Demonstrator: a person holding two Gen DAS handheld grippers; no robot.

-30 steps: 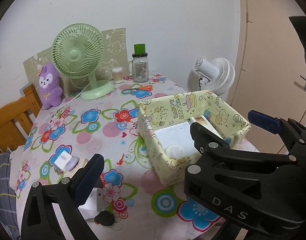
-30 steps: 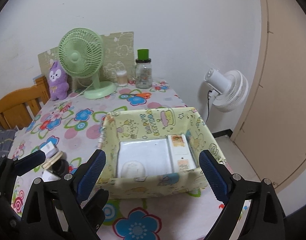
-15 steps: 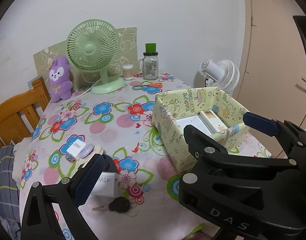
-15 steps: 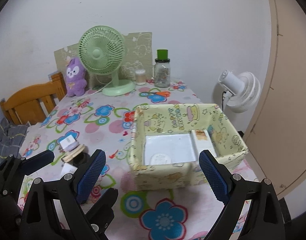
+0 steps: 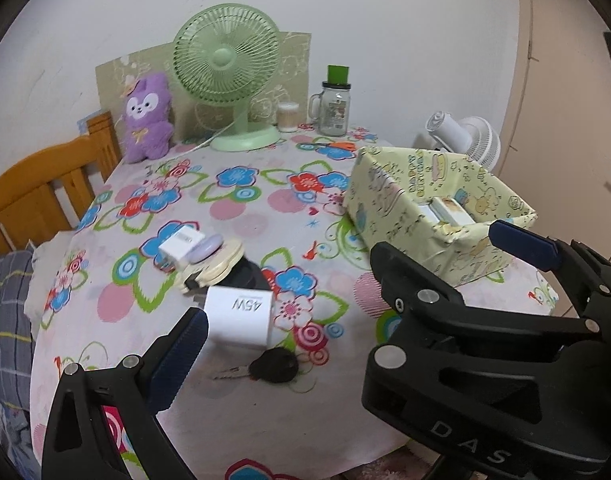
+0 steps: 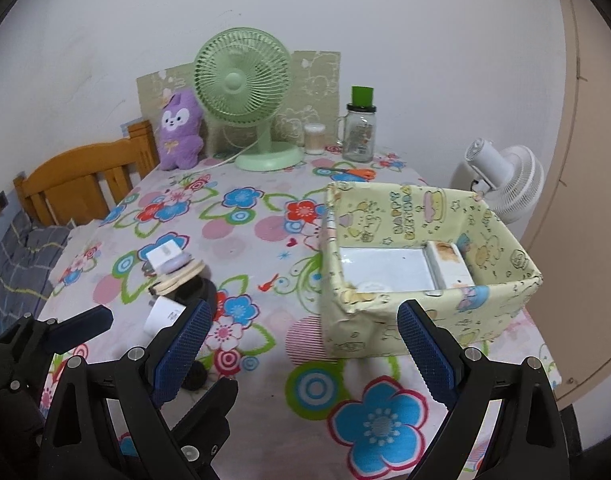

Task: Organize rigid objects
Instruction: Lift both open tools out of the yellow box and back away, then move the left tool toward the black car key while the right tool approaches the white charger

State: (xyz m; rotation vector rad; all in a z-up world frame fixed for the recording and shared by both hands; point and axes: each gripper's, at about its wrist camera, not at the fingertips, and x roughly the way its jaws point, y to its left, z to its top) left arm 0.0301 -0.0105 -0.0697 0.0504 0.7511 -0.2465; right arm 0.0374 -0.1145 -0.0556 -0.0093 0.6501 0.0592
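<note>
Both grippers gape empty; charger (image 5: 239, 316), key (image 5: 272, 367), perhaps a compact (image 5: 213, 265) beside box (image 6: 389, 322).

left wrist – angled down, near charger (image 5: 238, 315) | right wrist – beside it | shared: table (image 6: 265, 344), box (image 6: 425, 280)

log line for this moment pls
left hand-held gripper: open, empty | right hand-held gripper: open, empty | charger, key: on table | box: partly filled
</note>
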